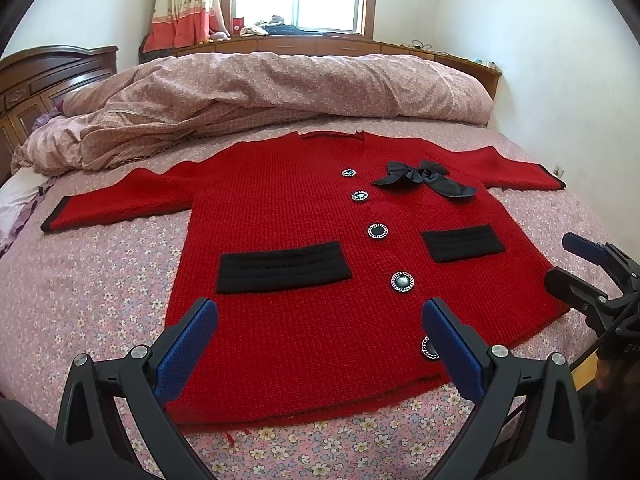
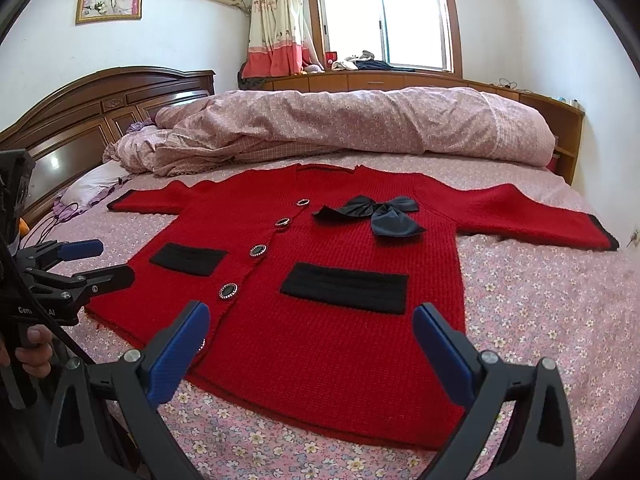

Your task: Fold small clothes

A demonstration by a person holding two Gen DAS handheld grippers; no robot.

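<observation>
A red knit cardigan (image 1: 304, 208) lies flat and face up on the floral bed sheet, sleeves spread out to both sides; it also shows in the right wrist view (image 2: 340, 240). It has two black pockets, a row of round buttons and a dark bow (image 1: 424, 178) near the neck. My left gripper (image 1: 320, 316) is open and empty, hovering over the cardigan's lower hem on the left half. My right gripper (image 2: 312, 320) is open and empty over the hem's right half. Each gripper shows at the edge of the other's view: the right gripper (image 1: 576, 264) and the left gripper (image 2: 100, 260).
A rolled pink floral duvet (image 1: 260, 96) lies across the bed behind the cardigan. A dark wooden headboard (image 2: 100, 108) stands at the left, a low wooden cabinet (image 2: 380, 80) under the window at the back. The floral sheet (image 1: 92, 280) surrounds the cardigan.
</observation>
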